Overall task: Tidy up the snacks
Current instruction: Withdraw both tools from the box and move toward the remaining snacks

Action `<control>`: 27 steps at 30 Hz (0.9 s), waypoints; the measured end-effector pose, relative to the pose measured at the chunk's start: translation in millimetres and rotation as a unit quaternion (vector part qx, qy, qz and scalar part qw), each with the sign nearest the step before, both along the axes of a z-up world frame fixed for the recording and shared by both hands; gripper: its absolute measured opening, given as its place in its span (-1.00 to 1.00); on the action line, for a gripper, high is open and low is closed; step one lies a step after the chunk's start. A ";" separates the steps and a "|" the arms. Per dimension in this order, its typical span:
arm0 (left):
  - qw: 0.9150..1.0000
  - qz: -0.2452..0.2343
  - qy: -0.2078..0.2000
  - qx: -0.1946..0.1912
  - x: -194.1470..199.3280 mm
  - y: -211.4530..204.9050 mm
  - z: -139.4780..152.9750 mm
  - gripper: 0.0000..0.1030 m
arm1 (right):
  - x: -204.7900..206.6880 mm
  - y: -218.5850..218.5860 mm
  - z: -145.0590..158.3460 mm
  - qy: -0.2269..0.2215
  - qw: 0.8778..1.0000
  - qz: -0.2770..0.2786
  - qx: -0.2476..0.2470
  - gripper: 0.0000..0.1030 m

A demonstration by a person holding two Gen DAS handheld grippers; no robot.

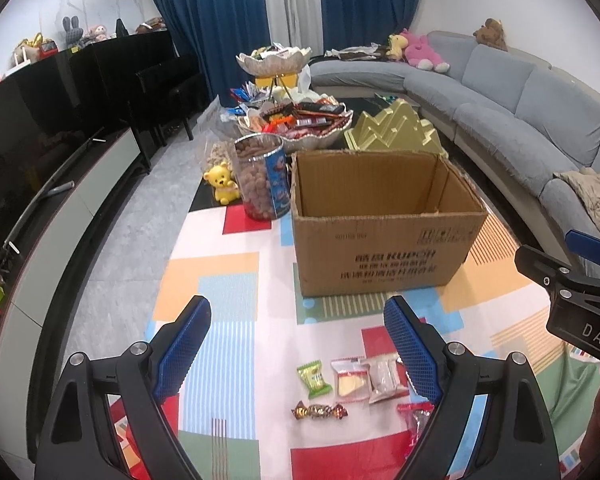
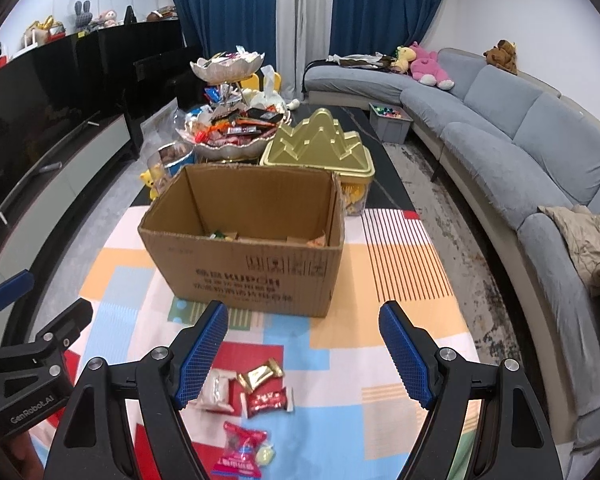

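An open cardboard box (image 1: 384, 240) stands on the patterned table mat (image 1: 236, 280); in the right wrist view the box (image 2: 252, 268) holds a few wrapped snacks at its bottom. Loose snacks lie in front of it: a green packet (image 1: 314, 378), a yellow wafer packet (image 1: 350, 380), a grey packet (image 1: 384, 376), a brown twisted candy (image 1: 319, 411). The right wrist view shows a gold candy (image 2: 260, 374), a red packet (image 2: 267, 400) and a pink packet (image 2: 244, 446). My left gripper (image 1: 298, 344) is open and empty above the snacks. My right gripper (image 2: 302, 352) is open and empty.
A clear jar of nuts (image 1: 262, 178) and a yellow bear figure (image 1: 222, 186) stand left of the box. A tiered bowl of snacks (image 1: 296, 120) and a gold lidded container (image 2: 318, 148) stand behind it. A grey sofa (image 2: 520, 128) runs along the right, a TV cabinet (image 1: 60, 208) along the left.
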State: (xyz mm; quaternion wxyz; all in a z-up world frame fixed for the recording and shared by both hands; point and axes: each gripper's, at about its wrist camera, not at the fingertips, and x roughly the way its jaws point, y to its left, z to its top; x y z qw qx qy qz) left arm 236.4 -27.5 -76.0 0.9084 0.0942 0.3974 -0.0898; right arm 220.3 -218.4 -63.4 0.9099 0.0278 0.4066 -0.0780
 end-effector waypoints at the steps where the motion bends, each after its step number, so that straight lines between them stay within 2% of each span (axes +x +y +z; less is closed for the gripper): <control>1: 1.000 -0.001 0.002 0.001 -1.9 1.2 -1.8 0.73 | -1.7 1.3 -1.5 0.002 1.000 0.001 0.000 0.53; 24: 0.997 -0.010 0.076 0.019 -26.5 22.6 -61.6 0.73 | -32.5 43.2 -48.8 0.061 0.997 0.038 -0.011 0.53; 27: 0.996 -0.013 0.090 0.019 -26.3 22.9 -69.0 0.80 | -33.4 45.8 -56.7 0.073 0.996 0.042 -0.008 0.53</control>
